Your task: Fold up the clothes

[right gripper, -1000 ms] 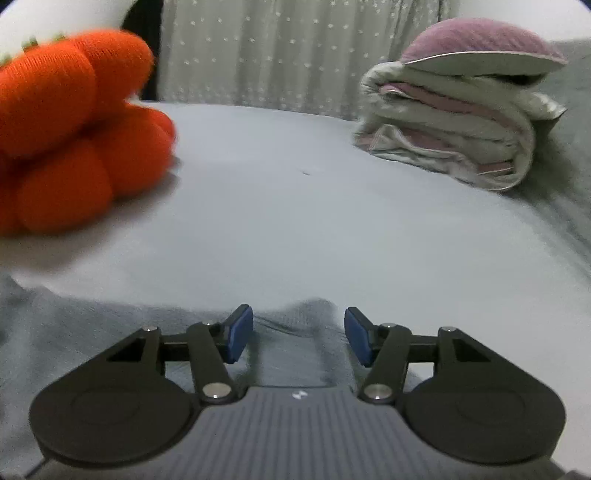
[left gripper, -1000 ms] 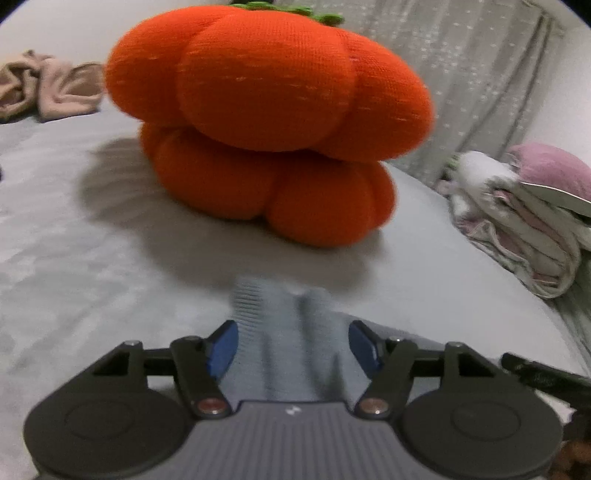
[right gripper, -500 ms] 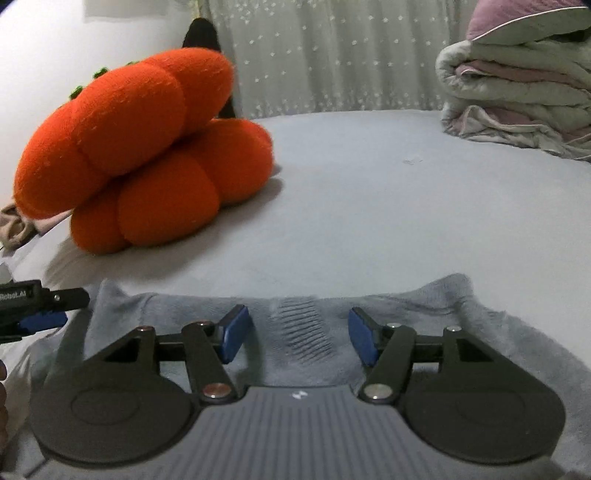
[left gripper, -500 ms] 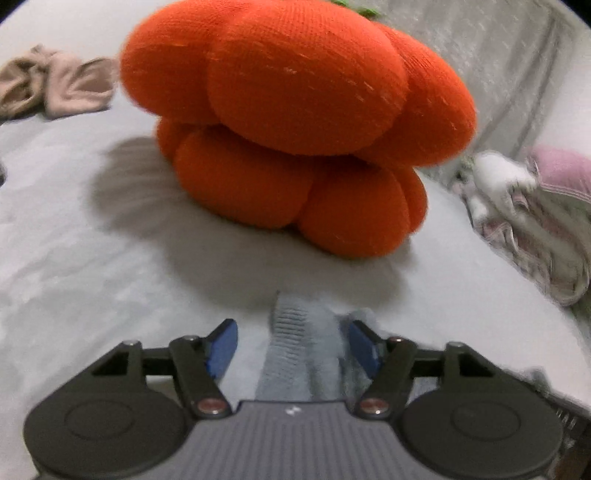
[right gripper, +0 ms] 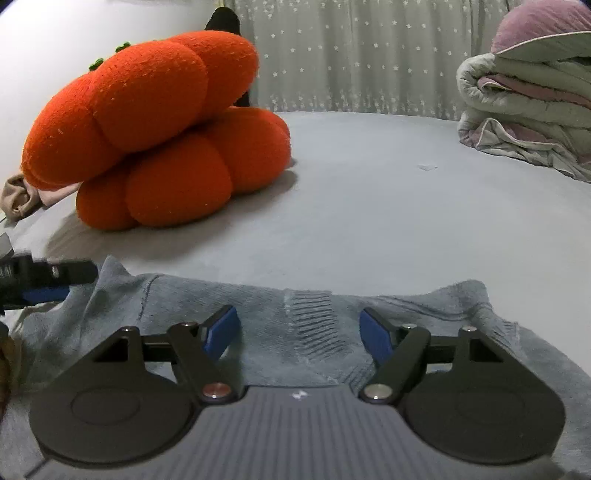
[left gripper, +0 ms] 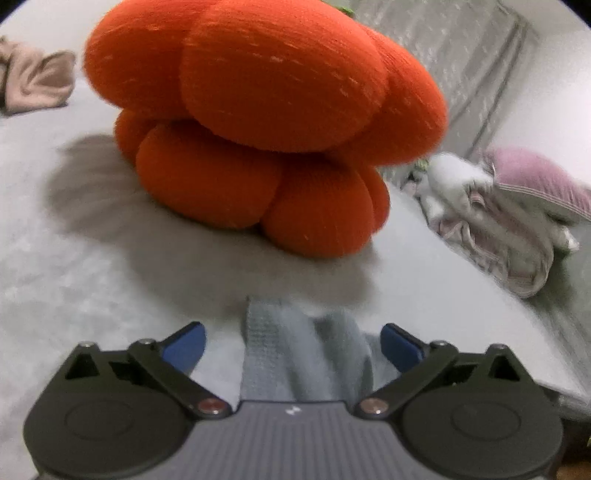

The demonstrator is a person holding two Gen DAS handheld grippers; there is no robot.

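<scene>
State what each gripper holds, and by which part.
Nothing: the left gripper and the right gripper are both open, over the grey knit garment.

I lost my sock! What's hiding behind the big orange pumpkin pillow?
Peeking out behind the orange pumpkin pillow is a crumpled beige garment, a black shape and the star-patterned curtain. Anything directly behind the pillow is covered, so a sock there cannot be seen.

Grey bed [right gripper: 369, 206], bearing a grey knit garment [right gripper: 280, 332] spread flat, two stacked orange pumpkin cushions [right gripper: 159, 129], a folded quilt [right gripper: 528, 122], a beige cloth [left gripper: 33, 85].
</scene>
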